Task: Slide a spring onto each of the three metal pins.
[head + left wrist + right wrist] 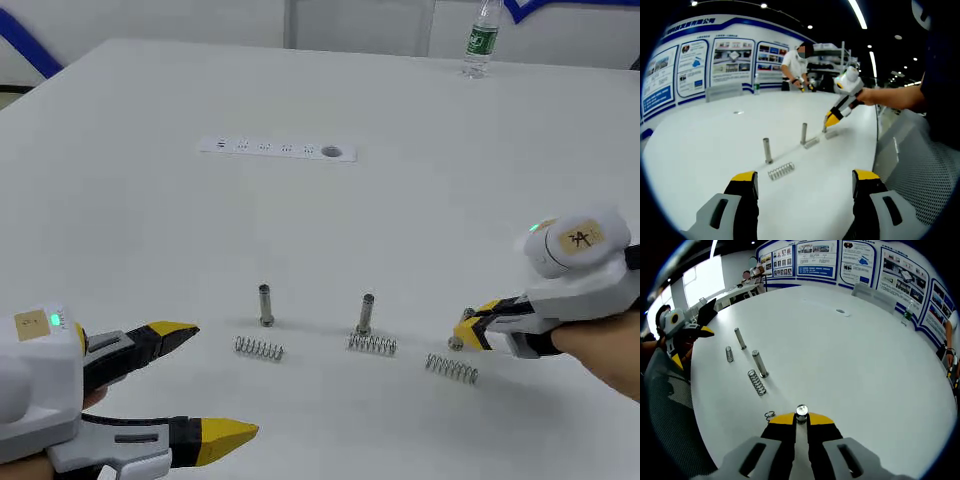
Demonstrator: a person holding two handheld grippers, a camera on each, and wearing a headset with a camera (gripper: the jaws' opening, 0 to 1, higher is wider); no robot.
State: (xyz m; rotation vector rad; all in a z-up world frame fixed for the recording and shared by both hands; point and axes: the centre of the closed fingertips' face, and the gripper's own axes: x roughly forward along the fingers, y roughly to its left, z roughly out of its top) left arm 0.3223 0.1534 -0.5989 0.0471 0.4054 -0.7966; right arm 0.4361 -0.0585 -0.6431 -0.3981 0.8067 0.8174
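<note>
Three pins stand upright in a row on the table (pixel 150 200): the left pin (pixel 265 304), the middle pin (pixel 366 313) and the right pin (pixel 457 342). I see a spring lying flat on the table just on my side of each one. The left spring (pixel 259 348) is near its pin. The middle spring (pixel 372 344) is just beside the foot of its pin. The right spring (pixel 451 368) is just beside the right pin.

My right gripper (pixel 467 330) has its jaws together, clamped on the right pin. In the right gripper view the pin's round top shows between the yellow tips, and the end of the right spring peeks out to the left of them.

My left gripper (pixel 225 379) sits low at the near left, jaws wide apart and holding nothing, apart from the left spring. In the left gripper view that spring lies ahead, between the two jaws.

Farther back on the table I see a power strip (pixel 278 149). A bottle (pixel 482 38) stands near the far edge.
</note>
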